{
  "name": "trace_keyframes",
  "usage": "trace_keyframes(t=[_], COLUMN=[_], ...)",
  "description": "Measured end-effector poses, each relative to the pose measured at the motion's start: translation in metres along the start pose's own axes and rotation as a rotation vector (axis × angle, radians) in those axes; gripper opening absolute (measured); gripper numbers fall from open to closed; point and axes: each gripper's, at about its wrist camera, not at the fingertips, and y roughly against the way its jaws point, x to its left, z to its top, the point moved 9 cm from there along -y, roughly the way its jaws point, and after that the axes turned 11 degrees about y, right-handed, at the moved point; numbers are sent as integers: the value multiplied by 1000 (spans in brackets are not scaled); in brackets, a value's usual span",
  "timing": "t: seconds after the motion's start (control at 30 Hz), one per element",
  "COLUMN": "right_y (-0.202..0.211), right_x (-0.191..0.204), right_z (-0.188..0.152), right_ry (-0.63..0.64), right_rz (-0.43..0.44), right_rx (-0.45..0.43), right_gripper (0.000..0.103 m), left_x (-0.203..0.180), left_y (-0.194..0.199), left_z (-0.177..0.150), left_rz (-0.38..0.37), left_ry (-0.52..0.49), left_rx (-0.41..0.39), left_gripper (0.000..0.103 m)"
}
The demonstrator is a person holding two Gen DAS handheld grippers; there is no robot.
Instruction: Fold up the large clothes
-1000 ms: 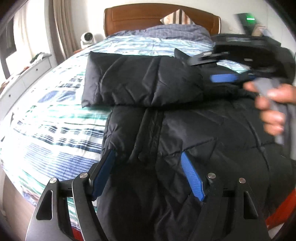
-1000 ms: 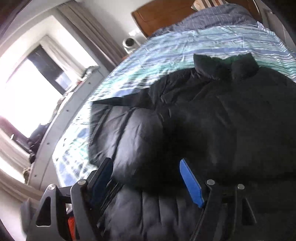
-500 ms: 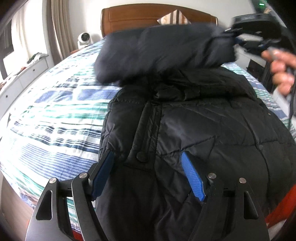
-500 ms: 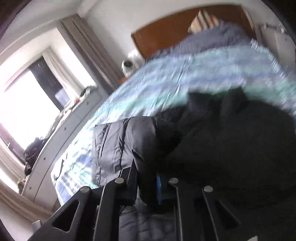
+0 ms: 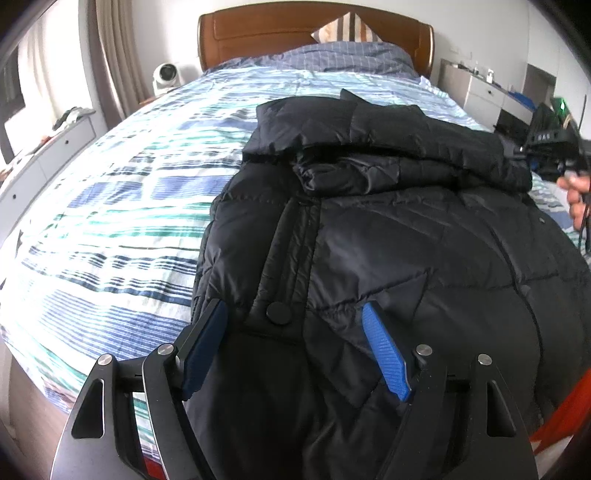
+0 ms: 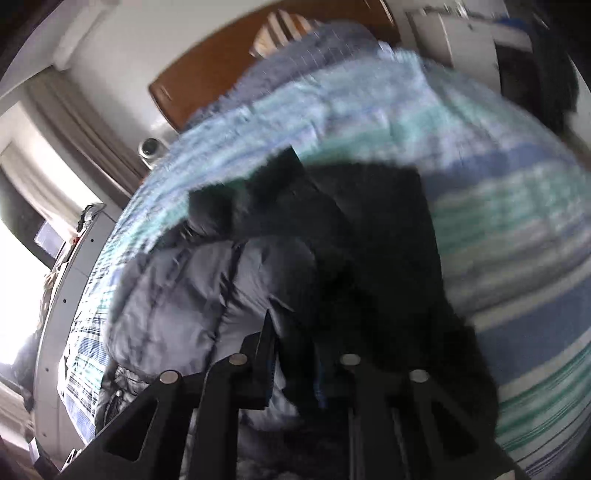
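A large black quilted jacket [image 5: 388, 236] lies front up on the striped bed, its zip placket and a round snap facing me. My left gripper [image 5: 295, 314] is open and empty, low over the jacket's hem. One sleeve [image 5: 424, 147] lies across the chest toward the right. My right gripper [image 6: 295, 369] is shut on the black sleeve [image 6: 369, 258], and it shows at the right edge of the left wrist view [image 5: 550, 151]. The right wrist view is blurred by motion.
The bed [image 5: 110, 221] has a blue, green and white striped cover, a wooden headboard [image 5: 314, 33] and pillows at the far end. A white fan [image 5: 166, 75] and grey drawers [image 5: 44, 151] stand at the left, a grey nightstand [image 5: 476, 88] at the right.
My right gripper closed on the sleeve that lay out to the left, lifted it and carried it across the jacket to the right side. My left gripper stayed in place.
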Motion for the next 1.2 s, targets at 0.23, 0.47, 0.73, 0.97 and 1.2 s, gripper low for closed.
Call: trace_keyframes(t=[0.23, 0.47, 0.73, 0.97, 1.2], right_y=[1, 48, 19, -26, -39], right_x=[-2, 37, 94, 88, 81], right_z=[-11, 15, 5, -29, -40], right_ry=[0, 187, 356, 350, 317], right_rz=[-41, -112, -64, -68, -50], right_rx=[-6, -161, -101, 29, 90], right_gripper=[55, 55, 55, 55, 55], left_x=[1, 0, 1, 3, 3], left_y=[-2, -3, -3, -2, -2], left_z=[2, 3, 2, 1, 1], left_rz=[-10, -7, -11, -21, -19], left_ry=[8, 3, 9, 12, 10], left_rx=[16, 29, 33, 37, 47], left_gripper=[78, 79, 80, 80, 80])
